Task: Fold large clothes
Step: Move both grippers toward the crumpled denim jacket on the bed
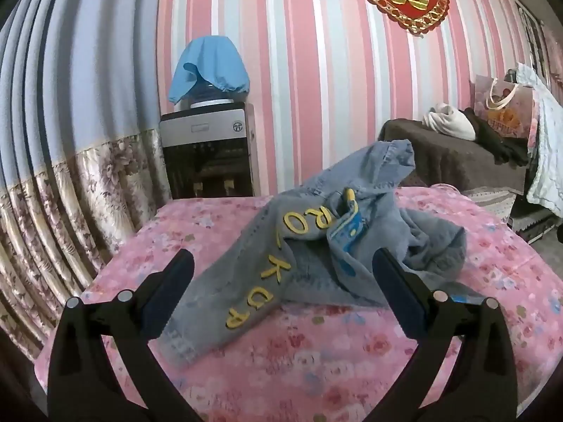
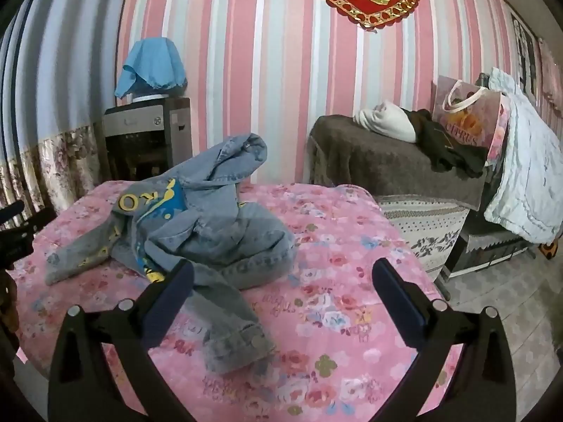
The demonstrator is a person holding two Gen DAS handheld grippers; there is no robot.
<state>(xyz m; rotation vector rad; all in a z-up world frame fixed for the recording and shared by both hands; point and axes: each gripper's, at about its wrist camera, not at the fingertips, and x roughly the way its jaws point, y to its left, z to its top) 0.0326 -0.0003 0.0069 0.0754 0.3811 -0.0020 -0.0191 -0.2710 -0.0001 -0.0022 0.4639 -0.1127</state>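
1. A denim jacket [image 1: 316,246] with yellow letters is lying crumpled on the pink flowered cover [image 1: 316,369] of the table.
2. The left gripper [image 1: 281,281] is hovering over the jacket's near sleeve, jaws spread wide, pinching nothing.
3. The right gripper [image 2: 281,281] is hovering beside another sleeve [image 2: 232,327], jaws spread wide and empty.
4. A water dispenser [image 2: 147,137] is standing behind the table.

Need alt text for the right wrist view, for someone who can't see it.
A crumpled blue denim jacket with yellow letters lies unfolded on a pink floral bedcover, one cuffed sleeve reaching toward the camera. The right hand-held gripper hangs open above it, holding nothing. Behind stand a pink striped wall and a water dispenser.
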